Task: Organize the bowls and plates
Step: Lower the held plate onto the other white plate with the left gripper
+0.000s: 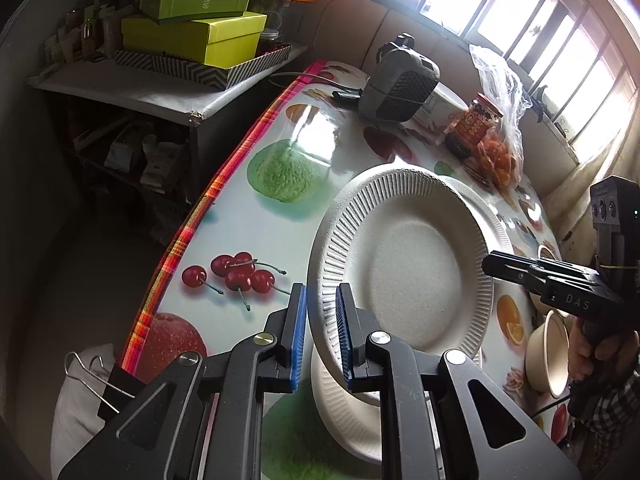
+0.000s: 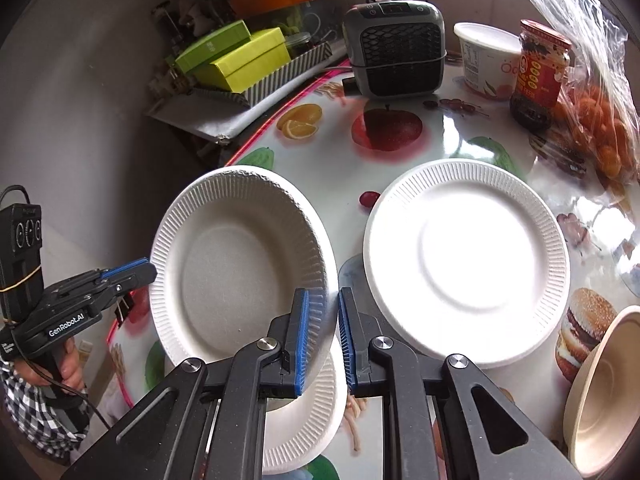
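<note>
Both grippers' jaws grip one lifted paper plate (image 2: 240, 264) by opposite rims: left gripper (image 1: 322, 336), right gripper (image 2: 324, 340). It hangs above another plate (image 2: 304, 432) near-left on the worktop (image 2: 400, 152). Third plate (image 2: 468, 260) and bowl (image 2: 600, 400), right, look unstacked; most sorting remains.

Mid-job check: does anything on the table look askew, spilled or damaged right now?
One thing: the ribbed white paper plate is lifted and tilted, both grippers (left, right) pinching opposite rims, above another white paper plate. The beige paper bowl lies tipped on its side. No spills visible.
</note>
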Tool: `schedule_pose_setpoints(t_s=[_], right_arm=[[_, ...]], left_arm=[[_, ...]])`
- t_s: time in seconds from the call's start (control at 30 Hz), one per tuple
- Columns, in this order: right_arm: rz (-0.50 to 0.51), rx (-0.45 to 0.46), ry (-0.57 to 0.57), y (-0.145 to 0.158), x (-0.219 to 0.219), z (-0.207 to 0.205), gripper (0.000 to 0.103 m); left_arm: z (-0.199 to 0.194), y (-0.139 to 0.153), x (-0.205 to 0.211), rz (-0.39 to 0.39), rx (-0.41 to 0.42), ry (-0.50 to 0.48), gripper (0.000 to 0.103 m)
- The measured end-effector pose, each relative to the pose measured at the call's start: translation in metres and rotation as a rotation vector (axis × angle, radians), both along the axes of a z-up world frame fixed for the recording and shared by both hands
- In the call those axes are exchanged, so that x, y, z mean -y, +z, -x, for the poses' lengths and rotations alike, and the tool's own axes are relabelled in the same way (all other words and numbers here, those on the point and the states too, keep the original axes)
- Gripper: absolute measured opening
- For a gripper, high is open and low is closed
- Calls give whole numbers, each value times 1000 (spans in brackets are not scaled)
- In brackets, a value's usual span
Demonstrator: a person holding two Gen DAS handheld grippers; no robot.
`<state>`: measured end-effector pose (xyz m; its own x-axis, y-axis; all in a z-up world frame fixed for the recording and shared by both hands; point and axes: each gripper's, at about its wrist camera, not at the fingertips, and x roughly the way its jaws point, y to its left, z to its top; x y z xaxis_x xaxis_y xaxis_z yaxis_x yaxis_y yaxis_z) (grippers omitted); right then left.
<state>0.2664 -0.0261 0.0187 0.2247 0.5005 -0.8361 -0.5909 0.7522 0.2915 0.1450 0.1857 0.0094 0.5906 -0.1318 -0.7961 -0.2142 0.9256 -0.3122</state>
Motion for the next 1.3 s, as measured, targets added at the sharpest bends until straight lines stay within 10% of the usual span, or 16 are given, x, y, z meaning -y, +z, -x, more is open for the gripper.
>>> schedule_pose_setpoints(t_s=[1.3], right_arm=[[36, -77, -25, -8, 37, 48, 15]], left_arm=[[30, -8, 36, -27, -92, -80, 15]])
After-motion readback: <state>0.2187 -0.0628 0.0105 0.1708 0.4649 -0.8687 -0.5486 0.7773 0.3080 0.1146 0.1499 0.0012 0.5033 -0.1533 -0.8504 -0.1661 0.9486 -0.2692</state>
